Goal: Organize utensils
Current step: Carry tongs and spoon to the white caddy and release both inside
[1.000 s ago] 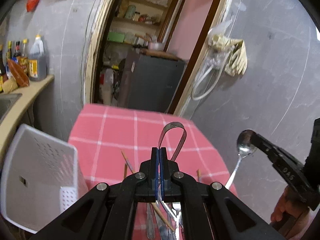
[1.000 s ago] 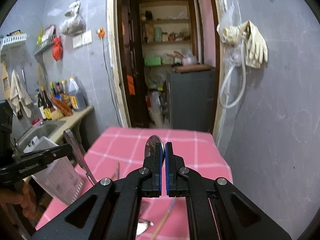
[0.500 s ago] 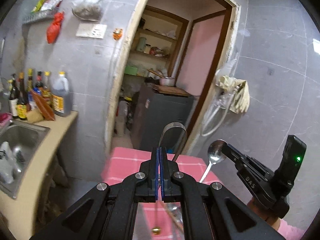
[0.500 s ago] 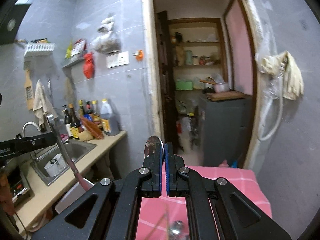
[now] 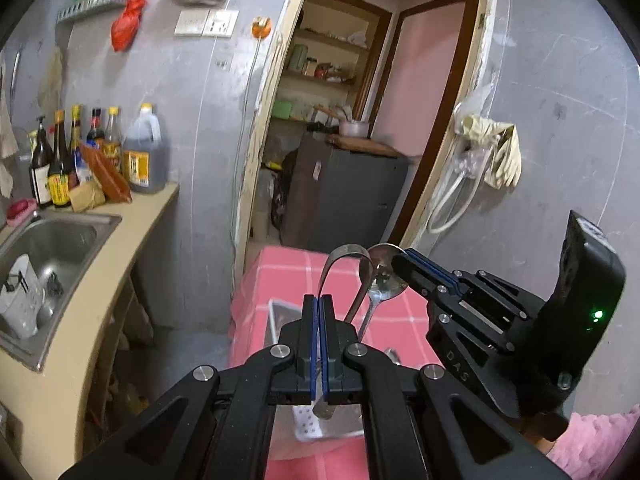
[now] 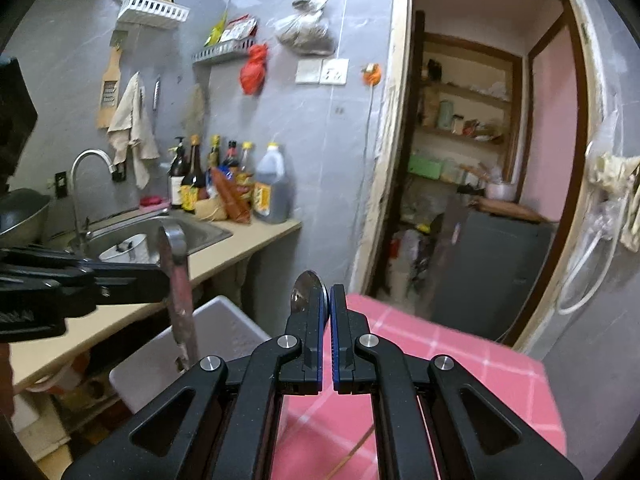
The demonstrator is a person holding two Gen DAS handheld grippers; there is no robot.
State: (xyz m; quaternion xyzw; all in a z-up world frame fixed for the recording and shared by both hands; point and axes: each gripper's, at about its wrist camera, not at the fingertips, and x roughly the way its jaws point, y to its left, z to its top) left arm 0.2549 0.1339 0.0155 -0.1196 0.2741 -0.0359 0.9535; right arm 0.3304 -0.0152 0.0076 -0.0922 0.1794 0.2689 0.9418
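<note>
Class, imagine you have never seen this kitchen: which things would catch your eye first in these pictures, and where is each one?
Two black grippers dominate the foreground: the left gripper is shut on a looped metal utensil, and the right gripper pinches a spoon by its bowl. Both hang above the pink checked tablecloth, with a white basket at its left edge. On the counter beside the sink, a cluster of sauce bottles stands.

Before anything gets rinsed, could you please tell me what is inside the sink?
In the sink stands a white holder with dark pieces in it. The near rim hides part of the basin floor.
</note>
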